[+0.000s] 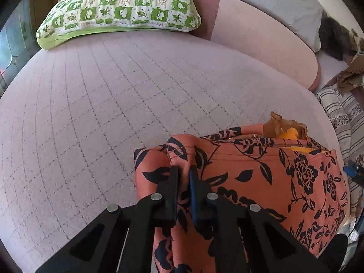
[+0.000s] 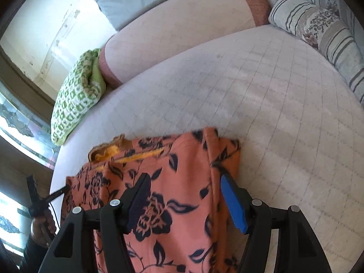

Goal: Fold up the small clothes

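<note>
Lying on: quilted pale bed cover (image 1: 118, 104), near its front edge, orange floral garment (image 1: 261, 173) spread partly folded
Garment detail: black leaf and flower print; yellow lining and a tan frill (image 1: 284, 125) showing at the far edge
Left claw (image 1: 183, 173): clenched on a raised ridge of the garment's left corner, cloth bunched between the fingers
Right claw (image 2: 184, 191): released, fingers spread wide over the garment's right side, black pad (image 2: 138, 200) over the print, blue pad (image 2: 232, 202) over the right edge
Behind: green checked pillow (image 1: 122, 9) at the bed's far left, pink bolster (image 1: 261, 38), grey pillow (image 1: 279, 4), striped cushion (image 2: 318, 27) at right
</note>
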